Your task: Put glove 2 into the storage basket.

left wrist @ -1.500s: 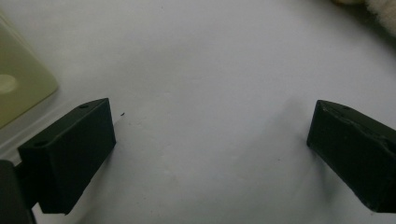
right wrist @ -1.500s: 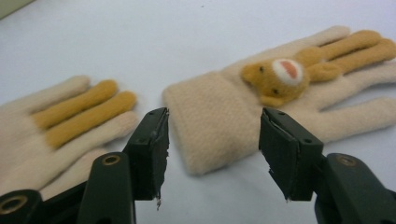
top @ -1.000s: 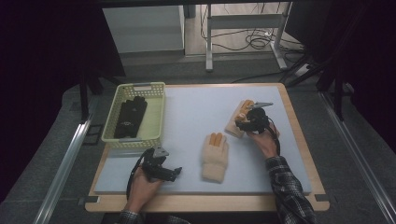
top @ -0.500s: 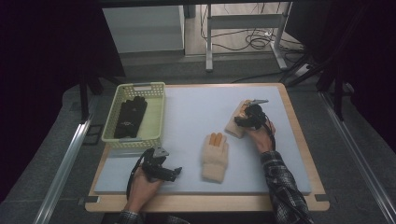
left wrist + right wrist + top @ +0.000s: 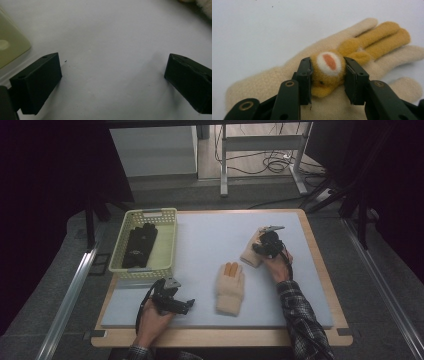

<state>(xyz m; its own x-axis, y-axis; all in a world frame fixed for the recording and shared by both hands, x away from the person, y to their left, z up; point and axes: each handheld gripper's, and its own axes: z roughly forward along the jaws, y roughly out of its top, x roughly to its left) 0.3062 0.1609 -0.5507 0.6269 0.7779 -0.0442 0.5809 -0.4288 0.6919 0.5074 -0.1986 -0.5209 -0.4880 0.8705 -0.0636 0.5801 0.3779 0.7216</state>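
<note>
A cream knitted glove (image 5: 274,82) lies flat at the table's right, also seen as the far glove (image 5: 249,256). A tan plush animal head (image 5: 328,72) with long ears is sewn on its back. My right gripper (image 5: 328,67) points down on it (image 5: 265,245); its jaws have just been closing and now press on both sides of the plush head. A second matching glove (image 5: 230,287) lies near the table's middle front. My left gripper (image 5: 187,306) rests at the front left, jaws wide open (image 5: 112,75) over bare table.
A pale yellow basket (image 5: 150,212) stands at the table's left with a pair of black gloves (image 5: 139,245) in it; its corner (image 5: 10,45) shows beside my left gripper. The grey mat (image 5: 210,235) covers the wooden table.
The right hand has shifted only slightly over the far glove. The left hand, both gloves and the basket lie as before.
</note>
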